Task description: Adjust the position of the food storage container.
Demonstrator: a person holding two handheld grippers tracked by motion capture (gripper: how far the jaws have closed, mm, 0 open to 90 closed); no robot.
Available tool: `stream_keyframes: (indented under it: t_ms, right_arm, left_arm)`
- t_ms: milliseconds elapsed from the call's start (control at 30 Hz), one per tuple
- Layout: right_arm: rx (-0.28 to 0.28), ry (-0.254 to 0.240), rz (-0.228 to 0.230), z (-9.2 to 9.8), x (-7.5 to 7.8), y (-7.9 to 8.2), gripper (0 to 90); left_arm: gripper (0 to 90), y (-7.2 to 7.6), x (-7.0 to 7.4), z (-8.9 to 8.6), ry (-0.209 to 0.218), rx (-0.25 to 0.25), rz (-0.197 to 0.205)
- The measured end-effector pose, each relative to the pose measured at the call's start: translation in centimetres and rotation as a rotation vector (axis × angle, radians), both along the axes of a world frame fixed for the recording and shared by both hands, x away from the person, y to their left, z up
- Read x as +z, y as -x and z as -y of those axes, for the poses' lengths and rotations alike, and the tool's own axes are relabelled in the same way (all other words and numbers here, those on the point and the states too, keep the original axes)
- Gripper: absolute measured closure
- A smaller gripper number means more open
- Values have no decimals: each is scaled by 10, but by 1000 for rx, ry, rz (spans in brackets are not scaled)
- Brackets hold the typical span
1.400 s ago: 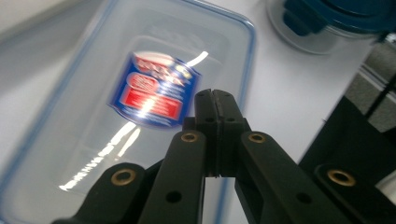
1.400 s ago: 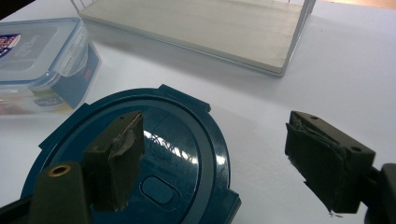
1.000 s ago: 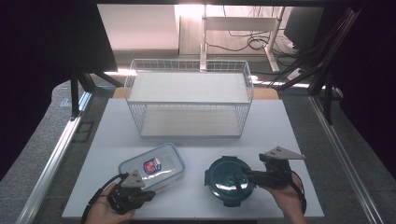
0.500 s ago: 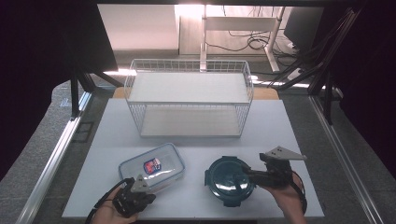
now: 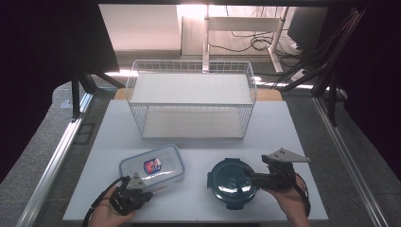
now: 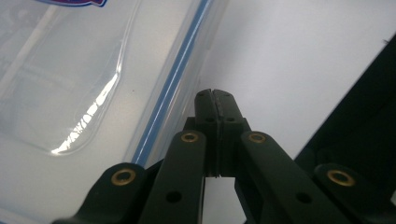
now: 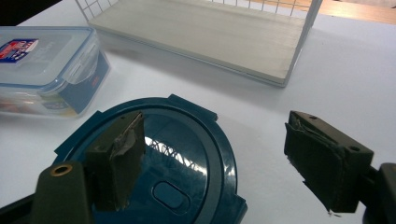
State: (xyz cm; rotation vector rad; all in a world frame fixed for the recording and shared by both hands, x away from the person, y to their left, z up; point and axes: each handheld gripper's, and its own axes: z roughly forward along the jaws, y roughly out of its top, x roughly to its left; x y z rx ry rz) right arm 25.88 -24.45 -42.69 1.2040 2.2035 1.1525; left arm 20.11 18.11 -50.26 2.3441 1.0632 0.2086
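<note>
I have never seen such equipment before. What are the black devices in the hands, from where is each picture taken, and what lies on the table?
No robot is here: a person holds a hand-operated gripping tool in each hand. The high view looks down on the white table. The left tool sits by the near corner of a clear rectangular food container with a blue seal. The right tool is at the edge of a dark teal round container. Behind them stands a white wire basket.

The two other pictures come from cameras riding on the tools. The left tool's jaws are shut with nothing between them, beside the clear container. The right tool's jaws stand open, one over the round lid, not gripping it.
</note>
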Motion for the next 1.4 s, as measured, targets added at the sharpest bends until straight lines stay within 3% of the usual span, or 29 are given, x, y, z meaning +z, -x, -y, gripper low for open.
stream_keyframes:
  t_ms: [133, 300, 467, 600, 833, 900, 1033, 1167, 1233, 1300, 1400]
  right_arm:
    - [7, -18, 3, -3, 2, 1, 203]
    - [6, -51, -2, -6, 6, 2, 205]
    - [14, -41, 5, -9, 9, 1, 207]
    - [11, -45, 7, -10, 9, 0, 208]
    - [15, -47, 8, -13, 10, 0, 208]
    - [18, -64, 6, -15, 12, 0, 208]
    - [25, -89, 8, -22, 16, -1, 208]
    - [49, -112, 11, -35, 19, -1, 208]
    - [68, -116, 11, -40, 20, 1, 208]
    - [79, -120, 13, -44, 21, 2, 207]
    - [95, -124, 14, -49, 21, 5, 207]
  left_arm:
    - [900, -7, -1, -8, 28, 1, -9]
    - [900, -14, -1, -15, 29, 18, -1]
    - [900, -22, 0, -22, 41, 47, 11]
    - [900, -27, 1, -23, 13, 69, 31]
    - [900, -28, 0, -30, 23, 91, 37]
    - [900, -27, 0, -30, 10, 98, 41]
    - [900, -19, 1, -33, 28, 100, 43]
    - [900, -9, 13, -38, 102, 111, 54]
    - [898, -4, 22, -41, 139, 155, 84]
    - [834, 1, 33, -45, 185, 187, 127]
    - [638, 7, 47, -55, 263, 249, 181]
